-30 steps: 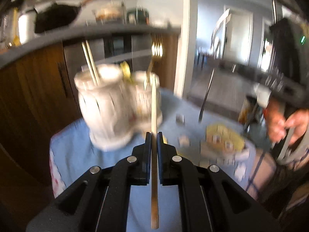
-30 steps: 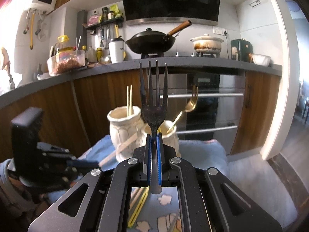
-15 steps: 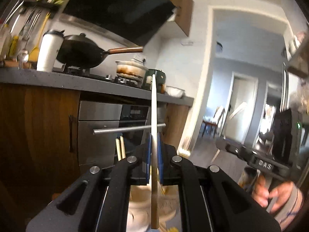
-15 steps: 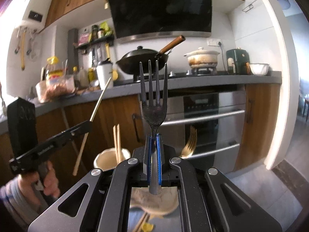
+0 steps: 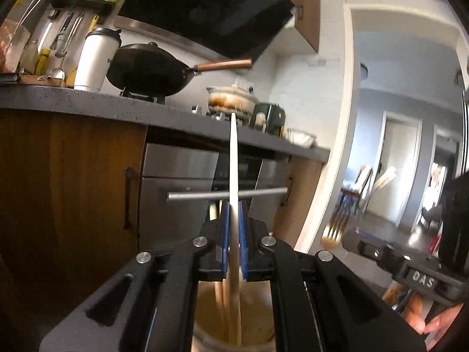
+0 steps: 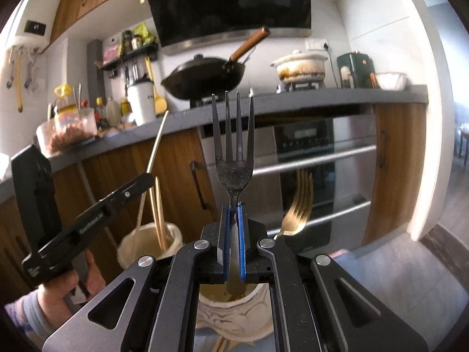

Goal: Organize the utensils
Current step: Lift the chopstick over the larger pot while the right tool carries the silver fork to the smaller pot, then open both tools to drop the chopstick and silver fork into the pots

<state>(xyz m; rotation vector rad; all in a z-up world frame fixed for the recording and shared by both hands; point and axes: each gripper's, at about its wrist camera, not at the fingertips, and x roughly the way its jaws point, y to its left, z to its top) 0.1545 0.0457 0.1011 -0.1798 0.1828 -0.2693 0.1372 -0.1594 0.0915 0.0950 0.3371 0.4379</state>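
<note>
Kitchen counter point(image 6: 293, 99) runs across the background, bearing a black wok point(image 6: 205, 80) and a stained casserole pot point(image 6: 300, 66) above a steel oven point(image 6: 307, 161); the left gripper point(image 5: 233, 234) has its jaws pinched on a pale chopstick point(image 5: 233, 161), held upright with its lower end down inside a cream ceramic holder point(image 5: 205, 316) beside two other chopsticks point(image 5: 218, 293); the right gripper point(image 6: 233, 234) has its jaws clamped on the handle of a dark fork point(image 6: 233, 152), tines up, over a second cream holder point(image 6: 234, 314); a gold fork point(image 6: 296, 208) stands just right of it.
</note>
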